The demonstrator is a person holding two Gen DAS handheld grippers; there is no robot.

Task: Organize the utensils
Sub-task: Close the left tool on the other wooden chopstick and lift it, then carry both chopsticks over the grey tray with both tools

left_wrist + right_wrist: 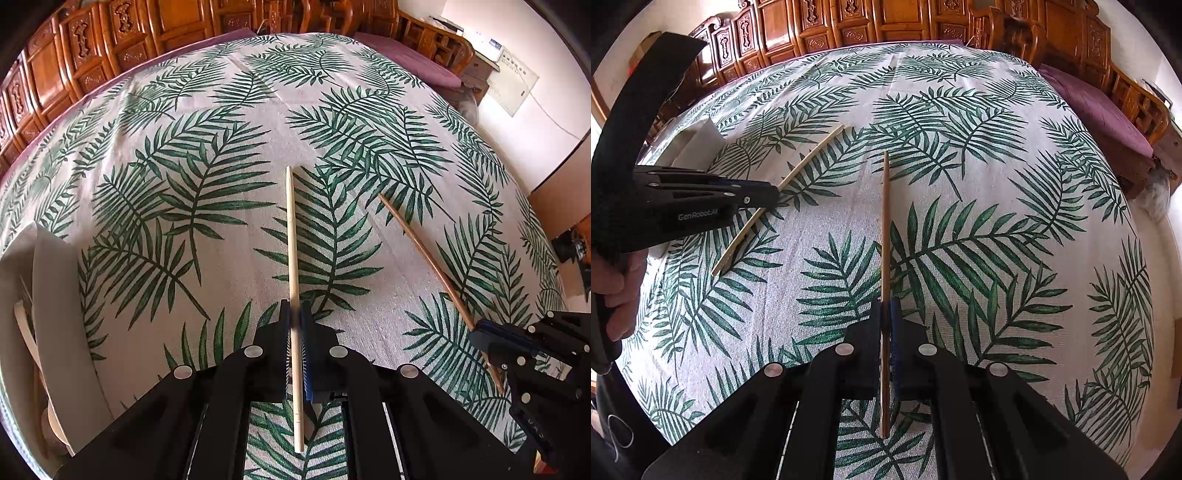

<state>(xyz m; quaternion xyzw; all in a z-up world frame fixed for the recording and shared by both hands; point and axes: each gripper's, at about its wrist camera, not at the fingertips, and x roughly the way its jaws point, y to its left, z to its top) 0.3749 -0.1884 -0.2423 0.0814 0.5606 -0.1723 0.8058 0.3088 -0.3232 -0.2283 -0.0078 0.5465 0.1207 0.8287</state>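
A pale wooden chopstick (291,236) lies along the middle of the left wrist view, and my left gripper (294,314) is shut on it near its thick end. The same pale chopstick (812,155) shows at the upper left of the right wrist view, pinched by the left gripper (775,197). A darker brown chopstick (885,221) runs straight ahead in the right wrist view, and my right gripper (885,314) is shut on it. From the left wrist view, the brown chopstick (424,251) slants at the right, held by the right gripper (476,330). Both sticks hang just above the cloth.
A leaf-print tablecloth (221,110) covers the table. A white holder (55,295) with wooden utensils (26,332) in it stands at the left edge, and shows as a white box (698,144) in the right wrist view. A hand (620,295) grips the left tool. Carved wooden cabinets (886,22) stand behind.
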